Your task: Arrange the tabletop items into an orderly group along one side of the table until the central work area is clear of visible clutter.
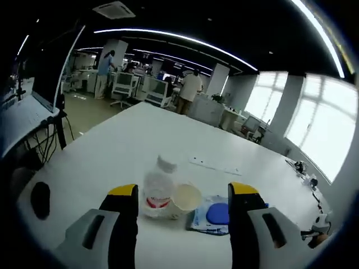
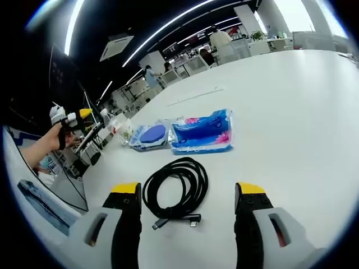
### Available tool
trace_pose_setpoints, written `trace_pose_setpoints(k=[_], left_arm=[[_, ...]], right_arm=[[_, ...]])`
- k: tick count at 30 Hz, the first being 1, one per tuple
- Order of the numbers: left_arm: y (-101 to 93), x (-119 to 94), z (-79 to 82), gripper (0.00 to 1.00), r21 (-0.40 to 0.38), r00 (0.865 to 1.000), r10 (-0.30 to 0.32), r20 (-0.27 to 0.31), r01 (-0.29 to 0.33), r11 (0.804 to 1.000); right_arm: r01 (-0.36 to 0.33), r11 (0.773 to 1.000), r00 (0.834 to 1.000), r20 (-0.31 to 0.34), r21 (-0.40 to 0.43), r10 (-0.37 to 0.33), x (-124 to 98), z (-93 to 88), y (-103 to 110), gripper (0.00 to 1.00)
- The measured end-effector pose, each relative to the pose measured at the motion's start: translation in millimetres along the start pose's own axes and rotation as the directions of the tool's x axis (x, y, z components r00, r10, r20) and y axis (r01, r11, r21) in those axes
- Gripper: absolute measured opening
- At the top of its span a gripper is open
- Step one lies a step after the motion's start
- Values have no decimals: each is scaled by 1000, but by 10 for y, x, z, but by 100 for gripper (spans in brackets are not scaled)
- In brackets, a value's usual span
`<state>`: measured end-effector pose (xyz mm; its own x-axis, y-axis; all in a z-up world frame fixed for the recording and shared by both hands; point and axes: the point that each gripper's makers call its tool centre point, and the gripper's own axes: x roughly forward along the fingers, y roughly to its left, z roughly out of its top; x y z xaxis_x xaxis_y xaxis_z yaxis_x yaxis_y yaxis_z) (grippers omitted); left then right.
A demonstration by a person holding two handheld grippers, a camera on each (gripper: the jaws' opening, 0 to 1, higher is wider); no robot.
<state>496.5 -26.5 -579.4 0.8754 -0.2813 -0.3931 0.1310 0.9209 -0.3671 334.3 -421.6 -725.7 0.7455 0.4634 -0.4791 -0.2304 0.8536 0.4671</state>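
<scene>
My left gripper (image 1: 183, 190) is open, held low over the white table (image 1: 129, 140). Just beyond its jaws stand a clear plastic bottle (image 1: 159, 188) with a white cap and red label and a pale cup (image 1: 187, 197). A clear packet holding a blue disc (image 1: 216, 214) lies to their right. My right gripper (image 2: 188, 188) is open too, its jaws either side of a coiled black cable (image 2: 176, 193) without touching it. Farther on lie a blue tissue pack (image 2: 202, 133) and the blue-disc packet (image 2: 148, 136), with the bottle (image 2: 119, 128) beyond them.
A black mouse (image 1: 40, 199) lies near the table's left edge, close to an open laptop (image 1: 25, 115). A thin pale strip (image 1: 215, 165) lies farther out on the table. A person's hand (image 2: 53, 140) holds the left gripper at the far left. People stand among the distant desks.
</scene>
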Motion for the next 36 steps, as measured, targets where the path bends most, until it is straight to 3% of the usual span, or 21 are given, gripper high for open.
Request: trace_pose_setpoints(k=[4,14,20,27,36], left_arm=[[102,61,62,66,-7,999,41,0,-41,999],[142,287,28,60,-73,998,41,-46,-44,996],[246,369,66,59,-155,997,59,-41,-64,986],[335,502,-122,54,-121,989,81,-122,-96,988],[357,680,-194,52,-104,986,79,-148,-95,990]], right_arm=[[1,1000,1000,6,0,-1,6,19,-3,66],[5,1000,1000,5,11,-5,8,16,-21,64],[20,999,1000,19,31,-21,-3,47,-75,63],[23,998,999,40,57,-25,4,91,-93,62],[28,995,997,70,95,-35,-3,135,-145,59]])
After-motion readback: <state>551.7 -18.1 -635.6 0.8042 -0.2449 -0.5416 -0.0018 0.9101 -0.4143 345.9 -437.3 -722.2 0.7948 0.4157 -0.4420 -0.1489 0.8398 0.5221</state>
